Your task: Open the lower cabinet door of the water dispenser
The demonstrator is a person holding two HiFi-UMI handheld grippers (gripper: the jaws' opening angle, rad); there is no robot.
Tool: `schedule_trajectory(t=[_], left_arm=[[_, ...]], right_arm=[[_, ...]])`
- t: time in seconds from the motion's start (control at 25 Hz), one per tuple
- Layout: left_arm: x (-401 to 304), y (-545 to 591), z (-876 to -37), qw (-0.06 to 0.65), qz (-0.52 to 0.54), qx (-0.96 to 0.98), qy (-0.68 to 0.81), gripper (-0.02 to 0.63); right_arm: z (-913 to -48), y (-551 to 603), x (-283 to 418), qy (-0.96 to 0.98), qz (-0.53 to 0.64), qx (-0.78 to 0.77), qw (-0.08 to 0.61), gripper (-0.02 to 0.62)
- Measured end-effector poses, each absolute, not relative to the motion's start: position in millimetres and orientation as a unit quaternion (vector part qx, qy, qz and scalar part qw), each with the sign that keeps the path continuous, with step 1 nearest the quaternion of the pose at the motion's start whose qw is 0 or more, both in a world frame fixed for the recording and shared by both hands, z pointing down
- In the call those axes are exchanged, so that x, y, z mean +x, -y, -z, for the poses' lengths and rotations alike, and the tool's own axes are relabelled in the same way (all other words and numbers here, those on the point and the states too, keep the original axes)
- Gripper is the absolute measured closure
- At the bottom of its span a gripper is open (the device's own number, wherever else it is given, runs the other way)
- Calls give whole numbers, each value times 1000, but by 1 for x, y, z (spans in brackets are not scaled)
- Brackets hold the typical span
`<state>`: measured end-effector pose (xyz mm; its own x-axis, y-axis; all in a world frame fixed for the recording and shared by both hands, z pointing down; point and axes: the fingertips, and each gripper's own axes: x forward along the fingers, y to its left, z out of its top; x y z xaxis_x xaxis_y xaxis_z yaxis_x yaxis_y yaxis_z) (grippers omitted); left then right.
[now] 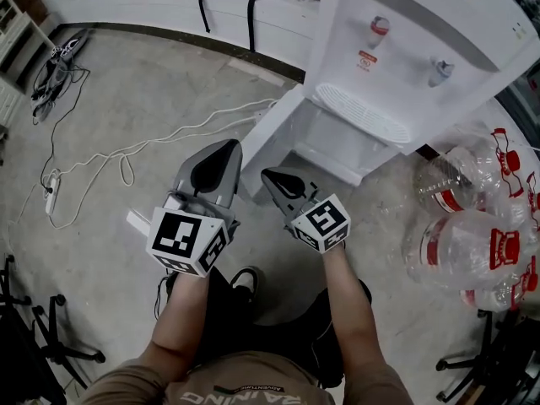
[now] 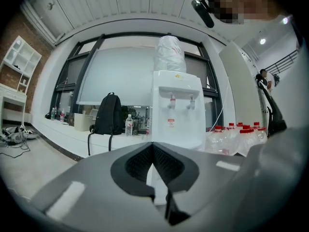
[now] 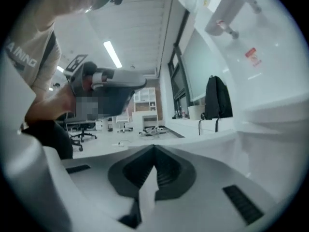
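The white water dispenser (image 1: 405,49) stands at the far right of the floor, with a red tap (image 1: 378,30) and a blue tap (image 1: 439,70) above its ribbed drip tray (image 1: 363,112). Its lower cabinet door (image 1: 274,137) is already swung out to the left, leaving the cabinet opening (image 1: 337,142) exposed to its right. The right gripper (image 1: 267,174) is held just near of the door's lower edge. Whether it touches the panel cannot be told, and its 2 jaws are pressed together at the tips with nothing clamped between them. The left gripper (image 1: 226,148) is just to its left, over bare floor and apart from the door, and its 2 jaws are likewise closed tip to tip and empty. Each gripper carries a cube with square markers (image 1: 187,241) at its near end. A cluster of clear water jugs with red caps (image 1: 472,218) lies on the floor to the right of the dispenser. A white cable (image 1: 160,137) trails across the floor to the left, ending by a power strip (image 1: 51,194). A black backpack (image 2: 107,114) sits on the white ledge at the far side, left of the dispenser.
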<state>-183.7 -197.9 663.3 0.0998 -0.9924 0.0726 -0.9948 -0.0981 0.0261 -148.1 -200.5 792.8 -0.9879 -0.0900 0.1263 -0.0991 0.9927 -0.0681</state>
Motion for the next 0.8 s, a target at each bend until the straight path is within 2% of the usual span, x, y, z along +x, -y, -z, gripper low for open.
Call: schedule_trajectory(t=[0.2, 0.8], left_arm=[[-200, 195, -664, 39, -16, 730, 682, 604], [-205, 192, -661, 42, -15, 725, 687, 604]], right_arm=[[-793, 202, -175, 993, -11, 63, 103, 586], [-796, 216, -238, 991, -5, 79, 111, 587]])
